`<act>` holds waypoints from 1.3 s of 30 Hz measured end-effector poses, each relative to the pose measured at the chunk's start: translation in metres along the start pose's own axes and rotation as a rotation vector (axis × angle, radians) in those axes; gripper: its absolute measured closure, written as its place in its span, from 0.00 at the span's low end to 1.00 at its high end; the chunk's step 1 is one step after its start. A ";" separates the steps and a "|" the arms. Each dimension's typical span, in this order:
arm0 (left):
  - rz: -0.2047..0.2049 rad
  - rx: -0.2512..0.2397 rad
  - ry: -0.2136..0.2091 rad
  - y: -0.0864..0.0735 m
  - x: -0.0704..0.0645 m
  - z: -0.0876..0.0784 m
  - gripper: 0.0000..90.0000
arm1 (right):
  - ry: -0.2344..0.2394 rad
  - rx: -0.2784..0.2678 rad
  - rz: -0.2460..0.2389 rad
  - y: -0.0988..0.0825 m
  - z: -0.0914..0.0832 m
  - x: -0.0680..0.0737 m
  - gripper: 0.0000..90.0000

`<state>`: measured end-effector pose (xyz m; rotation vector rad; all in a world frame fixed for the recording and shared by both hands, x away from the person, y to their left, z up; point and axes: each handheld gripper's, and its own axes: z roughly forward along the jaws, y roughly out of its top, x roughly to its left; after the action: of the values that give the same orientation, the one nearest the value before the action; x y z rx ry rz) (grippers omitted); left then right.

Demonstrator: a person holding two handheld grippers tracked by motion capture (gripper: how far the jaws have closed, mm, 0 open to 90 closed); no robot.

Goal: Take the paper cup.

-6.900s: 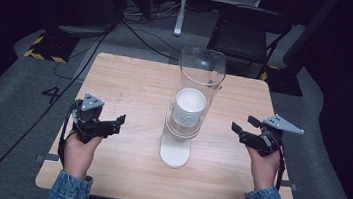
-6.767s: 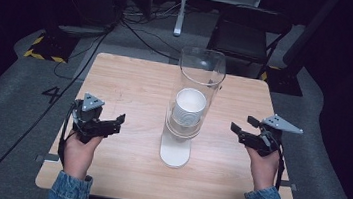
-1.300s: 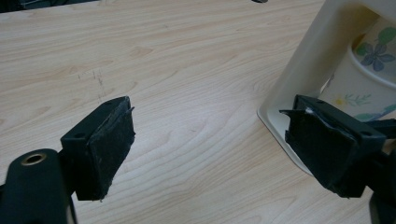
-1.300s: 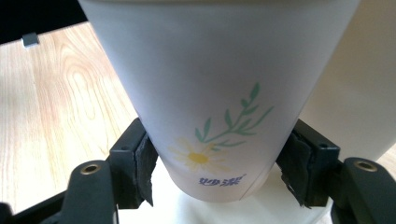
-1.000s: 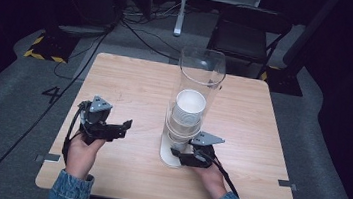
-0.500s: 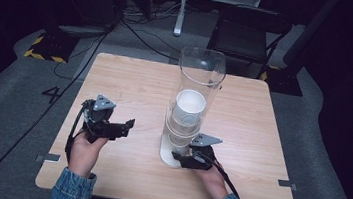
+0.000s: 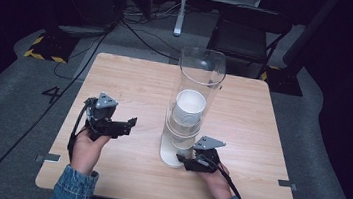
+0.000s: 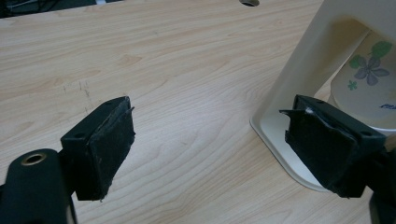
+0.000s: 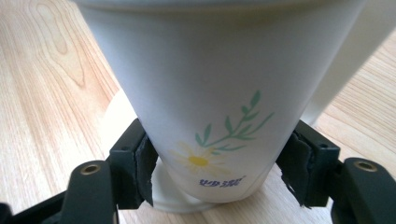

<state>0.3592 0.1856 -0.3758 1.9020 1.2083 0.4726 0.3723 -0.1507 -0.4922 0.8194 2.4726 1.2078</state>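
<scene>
In the right gripper view the top of the paper cup (image 9: 205,93) is cut off by the upper edge, and the small print under its flower cannot be read. In the high view the cup's lower part is hidden behind the right gripper (image 7: 196,160), and the stack of cups (image 7: 188,112) above it is seen only through the glare of the clear tube (image 7: 200,77). In the left gripper view only a corner of the dispenser's white base (image 8: 299,93) and a slice of a cup (image 8: 369,88) are caught before the frame ends. The cup is white and tapered, printed with a yellow-centred daisy, a green sprig and a line of blue lettering. It hangs at the bottom of the dispenser, near the middle of the wooden surface (image 7: 131,79), just above the base plate. The fingers (image 9: 142,170) of the right gripper are pressed against the cup's two sides near its bottom, so the cup is held between them. The left gripper (image 7: 111,122) is held well apart to the left of the dispenser, its fingers (image 8: 109,140) spread wide with nothing between them.
</scene>
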 end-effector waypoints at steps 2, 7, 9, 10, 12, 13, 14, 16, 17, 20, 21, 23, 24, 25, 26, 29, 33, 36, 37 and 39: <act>0.004 0.001 -0.003 0.001 -0.001 0.002 0.17 | -0.010 0.002 -0.002 -0.002 -0.004 0.000 0.38; 0.006 0.004 -0.013 0.004 -0.002 0.007 0.17 | -0.038 0.006 -0.005 -0.007 -0.012 -0.002 0.38; 0.009 0.011 -0.014 0.006 -0.002 0.008 0.17 | -0.051 0.008 -0.004 -0.009 -0.015 -0.004 0.38; -0.002 0.006 -0.015 0.007 -0.002 0.009 0.17 | -0.057 0.007 -0.003 -0.010 -0.017 -0.005 0.38; 0.001 0.004 -0.018 0.008 -0.002 0.009 0.17 | -0.070 0.008 0.004 -0.012 -0.020 -0.006 0.38; 0.004 0.006 -0.020 0.008 -0.001 0.010 0.17 | -0.074 0.010 0.006 -0.013 -0.021 -0.007 0.38; 0.004 0.006 -0.020 0.008 -0.001 0.010 0.17 | -0.074 0.010 0.006 -0.013 -0.021 -0.007 0.38; -0.001 0.003 -0.016 0.009 -0.002 0.011 0.17 | -0.095 0.025 0.010 -0.015 -0.024 -0.009 0.38; -0.001 0.003 -0.016 0.009 -0.002 0.011 0.17 | -0.095 0.025 0.010 -0.015 -0.024 -0.009 0.38; 0.003 0.005 -0.017 0.009 -0.002 0.011 0.17 | -0.103 0.032 0.025 -0.016 -0.028 -0.012 0.38; 0.005 0.004 -0.015 0.010 -0.002 0.011 0.17 | -0.105 0.024 0.039 -0.016 -0.033 -0.015 0.38; 0.002 0.003 -0.016 0.009 -0.002 0.011 0.17 | -0.108 0.017 0.052 -0.016 -0.036 -0.018 0.38; 0.004 0.004 -0.013 0.009 -0.002 0.011 0.17 | -0.108 0.007 0.059 -0.015 -0.039 -0.020 0.38; 0.004 0.004 -0.013 0.009 -0.001 0.011 0.17 | -0.107 -0.004 0.064 -0.015 -0.041 -0.021 0.38; 0.004 0.004 -0.013 0.009 -0.001 0.011 0.17 | -0.107 -0.004 0.064 -0.015 -0.041 -0.021 0.38; 0.001 0.005 -0.013 0.009 -0.002 0.010 0.17 | -0.117 -0.032 0.078 -0.012 -0.047 -0.027 0.38; 0.002 0.006 -0.012 0.008 -0.001 0.010 0.17 | -0.130 -0.067 0.092 -0.007 -0.054 -0.034 0.38; -0.001 0.016 -0.001 0.006 0.000 0.011 0.17 | -0.119 -0.096 0.143 0.000 -0.060 -0.041 0.38; 0.000 0.019 0.000 0.006 0.001 0.011 0.17 | -0.125 -0.106 0.140 0.002 -0.062 -0.043 0.38; -0.001 0.021 0.001 0.004 0.000 0.011 0.17 | -0.142 -0.122 0.131 0.006 -0.065 -0.046 0.38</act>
<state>0.3687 0.1802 -0.3788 1.9191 1.2198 0.4615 0.3810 -0.2166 -0.4474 1.0100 2.2395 1.2818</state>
